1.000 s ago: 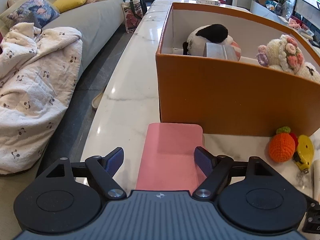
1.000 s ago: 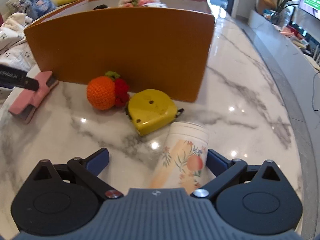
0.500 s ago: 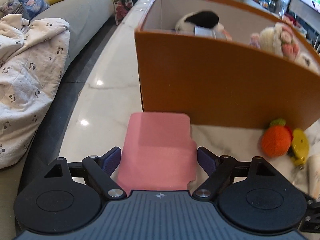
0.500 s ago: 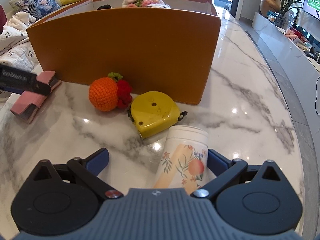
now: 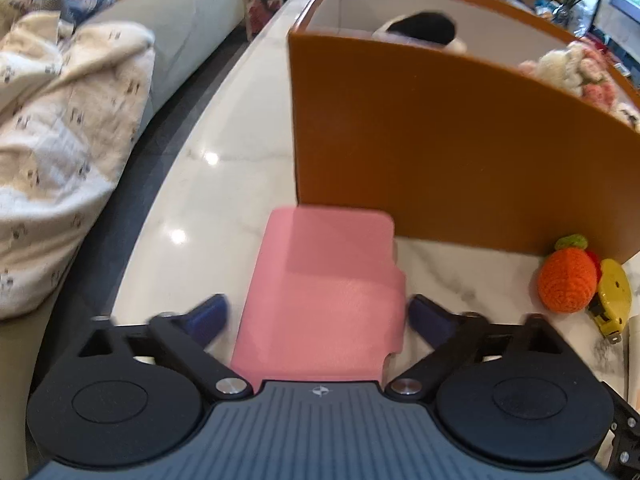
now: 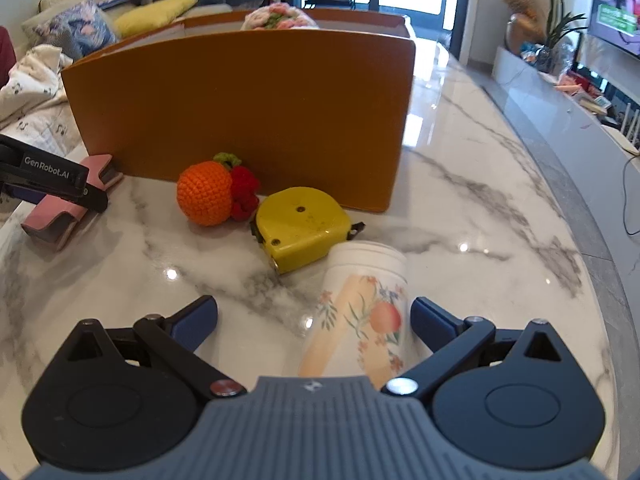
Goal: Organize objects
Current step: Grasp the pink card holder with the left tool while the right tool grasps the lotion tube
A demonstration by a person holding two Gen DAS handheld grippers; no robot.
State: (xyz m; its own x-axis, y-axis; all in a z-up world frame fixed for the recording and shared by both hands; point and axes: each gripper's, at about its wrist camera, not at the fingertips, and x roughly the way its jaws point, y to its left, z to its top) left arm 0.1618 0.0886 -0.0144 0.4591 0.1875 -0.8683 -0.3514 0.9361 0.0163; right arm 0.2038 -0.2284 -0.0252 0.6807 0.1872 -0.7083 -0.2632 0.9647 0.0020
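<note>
The orange box (image 6: 240, 120) stands on the marble table (image 6: 480, 220) and serves as the landmark here; every loose thing lies on the tabletop in front of its near wall. The pink case (image 5: 324, 292) lies flat just before the box's left front corner, its far edge close to the wall; the left gripper (image 5: 318, 316) straddles it, and its jaws have just been opening, so the blue fingertips (image 5: 208, 316) now stand clear of the case on either side, the right one very near its edge. From the right wrist view the same case (image 6: 60, 216) shows at the box's left end with the left gripper's black finger across it.

Before the middle of the box's front wall sits the crocheted orange (image 6: 204, 194) with a red knitted piece beside it; just to its right, toward the box's right corner, lies the yellow tape measure (image 6: 300, 228). Nearer than the tape measure, and farther from the box, the floral cup (image 6: 360, 320) lies on its side between the right gripper's (image 6: 314, 316) spread fingers; the pads do not press on it, though the right pad sits just beside it. Inside the box, plush toys (image 5: 568, 68) show above the rim.
</note>
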